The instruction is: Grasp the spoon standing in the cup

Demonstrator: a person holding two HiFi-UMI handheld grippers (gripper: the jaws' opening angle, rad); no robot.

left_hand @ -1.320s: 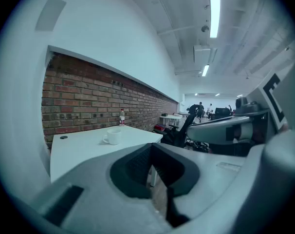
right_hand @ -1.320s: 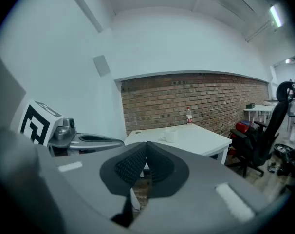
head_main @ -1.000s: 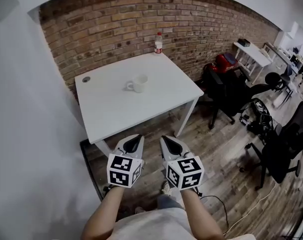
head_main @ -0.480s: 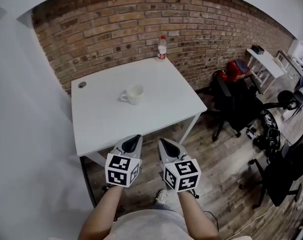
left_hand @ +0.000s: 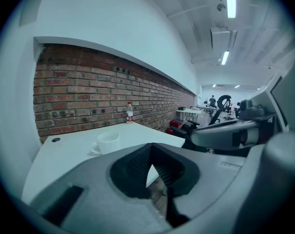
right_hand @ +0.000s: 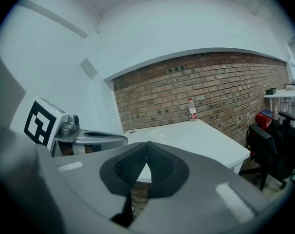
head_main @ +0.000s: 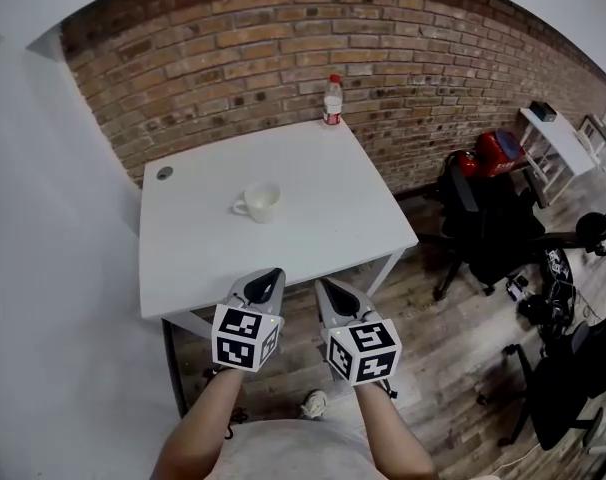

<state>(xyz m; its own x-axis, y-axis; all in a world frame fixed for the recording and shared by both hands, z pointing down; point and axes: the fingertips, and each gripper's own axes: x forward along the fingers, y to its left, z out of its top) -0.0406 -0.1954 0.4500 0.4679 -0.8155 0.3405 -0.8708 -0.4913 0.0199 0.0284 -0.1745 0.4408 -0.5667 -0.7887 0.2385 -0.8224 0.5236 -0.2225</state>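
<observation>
White, smooth square table sits more squarely ahead than a second ago, backed by a rough red brick wall. A round white cup stands mid-table; its spoon is too small to see. The left gripper and right gripper, both clenched empty, hover at the table's near edge, well apart from the cup.

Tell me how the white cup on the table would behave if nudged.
The cup looks squat and wide, so it would probably slide on the smooth table rather than tip. It looks ceramic, so likely rigid and breakable.

a bottle stands far back on the white table.
</observation>
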